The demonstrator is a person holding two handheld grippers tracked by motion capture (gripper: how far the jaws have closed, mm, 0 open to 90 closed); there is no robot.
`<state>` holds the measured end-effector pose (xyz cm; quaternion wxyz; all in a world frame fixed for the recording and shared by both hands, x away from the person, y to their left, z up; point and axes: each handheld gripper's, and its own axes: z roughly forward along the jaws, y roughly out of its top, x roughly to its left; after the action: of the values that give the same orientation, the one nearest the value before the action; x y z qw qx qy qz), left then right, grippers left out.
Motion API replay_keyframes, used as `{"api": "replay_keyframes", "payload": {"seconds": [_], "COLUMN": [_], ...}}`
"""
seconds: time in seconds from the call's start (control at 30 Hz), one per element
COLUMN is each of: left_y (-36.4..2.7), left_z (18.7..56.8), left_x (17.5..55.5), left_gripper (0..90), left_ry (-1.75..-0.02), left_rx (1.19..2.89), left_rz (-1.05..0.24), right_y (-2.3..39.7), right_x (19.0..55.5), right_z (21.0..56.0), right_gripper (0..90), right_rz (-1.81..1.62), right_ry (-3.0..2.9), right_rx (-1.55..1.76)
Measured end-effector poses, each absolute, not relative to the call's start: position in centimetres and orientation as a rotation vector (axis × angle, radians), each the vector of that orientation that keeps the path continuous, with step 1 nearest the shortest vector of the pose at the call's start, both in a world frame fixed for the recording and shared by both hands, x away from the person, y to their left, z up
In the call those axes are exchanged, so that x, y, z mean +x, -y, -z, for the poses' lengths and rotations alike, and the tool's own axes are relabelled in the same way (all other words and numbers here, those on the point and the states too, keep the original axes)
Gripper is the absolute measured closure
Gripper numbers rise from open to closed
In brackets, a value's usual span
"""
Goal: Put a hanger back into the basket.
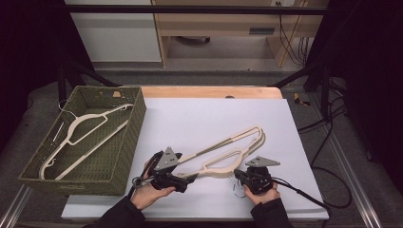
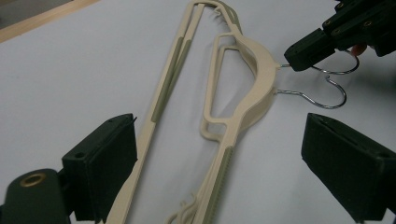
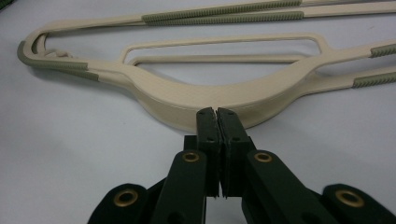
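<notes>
The right gripper [image 1: 240,176] is clenched on the wire hook [image 1: 236,186] of the hangers [image 1: 228,152], and the left gripper [image 1: 190,178] stands released near their lower end. In the high view, two cream hangers lie stacked on the white board [image 1: 199,118], well apart from the green basket [image 1: 128,142], where other hangers [image 1: 81,137] already lie.

In the left gripper view, its own jaws are wide apart, with the long bar [image 2: 159,107] just beside the left pad and nothing pressed. Farther off, the right gripper [image 2: 301,58] pinches one hook wire near the neck; a second hook [image 2: 327,95] lies free below it.

In the right gripper view, the jaws meet tightly just at the curved neck [image 3: 205,100].

I judge the hangers to be light and stiff but long, so they may swing. The thin wire is slippery; the ribbed green strips [image 3: 219,14] should give a better hold.
</notes>
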<state>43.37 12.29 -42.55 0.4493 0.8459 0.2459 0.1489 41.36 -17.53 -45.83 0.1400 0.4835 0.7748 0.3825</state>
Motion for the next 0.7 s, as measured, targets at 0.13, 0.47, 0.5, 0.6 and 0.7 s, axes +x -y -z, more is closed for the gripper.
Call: {"api": "replay_keyframes", "payload": {"seconds": [0.13,0.47,0.5,0.6,0.7], "left_y": [-10.2,-5.2,-4.9,-3.8,-3.0], "left_z": [42.4,43.8,43.8,44.2,44.2], "left_x": [44.2,45.7,45.8,46.0,46.2], "left_gripper": [11.3,16.9,18.1,21.3,27.2], "left_ry": [-0.577,-0.482,-0.47,-0.454,-0.431], "left_rx": [2.133,2.275,2.291,2.306,2.33], "left_rz": [-0.36,-0.341,-0.341,-0.347,-0.359], "right_y": [17.4,17.5,17.5,17.6,17.6], "right_x": [41.4,41.4,41.4,41.5,41.4], "right_z": [45.5,45.1,45.0,44.9,44.9], "right_gripper": [89.0,89.0,89.1,89.1,89.1], "right_rz": [-1.1,-1.103,-1.108,-1.11,-1.109], "right_ry": [-2.242,-2.24,-2.24,-2.243,-2.242], "right_rx": [1.395,1.397,1.396,1.388,1.391]}}
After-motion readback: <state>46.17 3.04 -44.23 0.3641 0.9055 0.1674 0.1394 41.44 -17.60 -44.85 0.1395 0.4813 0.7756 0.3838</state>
